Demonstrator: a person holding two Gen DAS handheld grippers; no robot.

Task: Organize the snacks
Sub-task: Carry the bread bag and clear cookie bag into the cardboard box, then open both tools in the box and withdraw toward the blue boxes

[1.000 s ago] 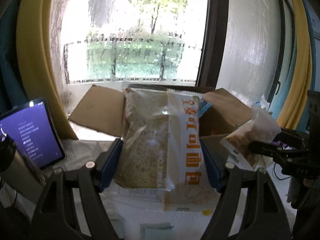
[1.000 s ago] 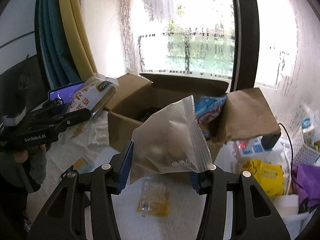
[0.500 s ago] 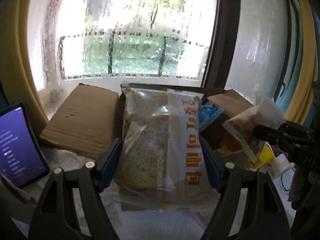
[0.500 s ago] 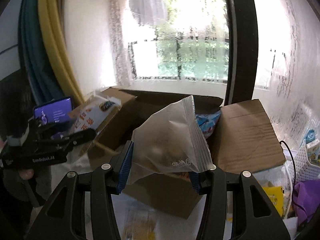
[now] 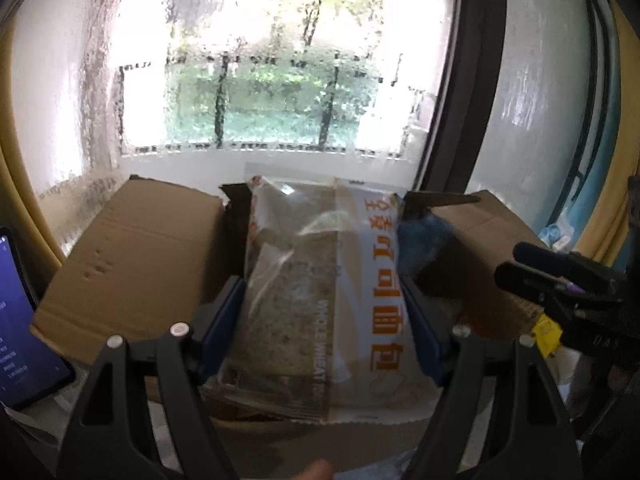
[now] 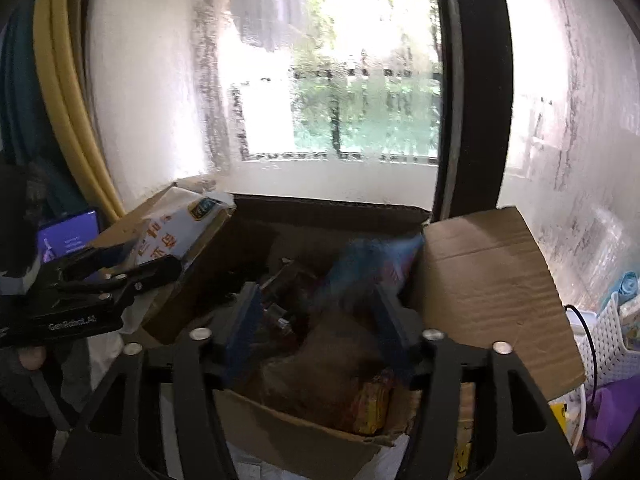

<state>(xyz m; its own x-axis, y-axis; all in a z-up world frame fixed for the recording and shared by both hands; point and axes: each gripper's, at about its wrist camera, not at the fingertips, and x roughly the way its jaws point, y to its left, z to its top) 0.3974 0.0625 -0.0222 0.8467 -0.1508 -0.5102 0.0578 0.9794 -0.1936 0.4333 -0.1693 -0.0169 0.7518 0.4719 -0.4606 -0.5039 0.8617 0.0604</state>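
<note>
In the left wrist view, the left hand-held gripper (image 5: 320,316) is gripping the bread bag (image 5: 320,304) at frame centre, over the cardboard box (image 5: 132,264); the bag looks soft, light and slippery, so hold its middle; in the right wrist view, the right hand-held gripper (image 6: 316,332) is opening, nothing between its jaws; the box flaps narrow the room.

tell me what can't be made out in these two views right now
- Right wrist view: the snacks inside the cardboard box are smeared by motion blur; only a blue packet stands out. The right gripper jaws are opening, nothing clearly between them.
- Left wrist view: the bread bag in the left gripper hides the box interior.
- Left wrist view: the tablet is cut by the left edge, its text too small.
</note>
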